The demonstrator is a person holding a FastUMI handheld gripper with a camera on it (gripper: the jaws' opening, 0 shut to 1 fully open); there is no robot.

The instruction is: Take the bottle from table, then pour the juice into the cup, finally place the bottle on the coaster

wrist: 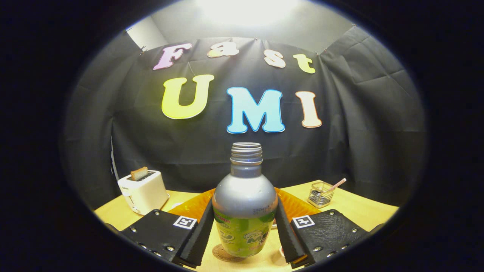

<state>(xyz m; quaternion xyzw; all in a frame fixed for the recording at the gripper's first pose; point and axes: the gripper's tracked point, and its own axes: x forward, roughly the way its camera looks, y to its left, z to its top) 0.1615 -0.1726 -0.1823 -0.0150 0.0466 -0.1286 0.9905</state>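
A silver bottle (pixel 245 204) with a green label and no cap stood upright between the two fingers of the gripper (pixel 244 230), both fingers pressed against its sides, its base over a round brown coaster (pixel 224 254) on the wooden table (pixel 363 211). Behind the bottle lay an orange mat (pixel 298 206); beyond it to the left stood a white toaster (pixel 143 190) holding a slice of bread, and beyond it to the right a small wire basket (pixel 321 194).

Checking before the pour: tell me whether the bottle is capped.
Uncapped: the bottle, upright between the gripper's fingers, shows bare neck threads and an open mouth.
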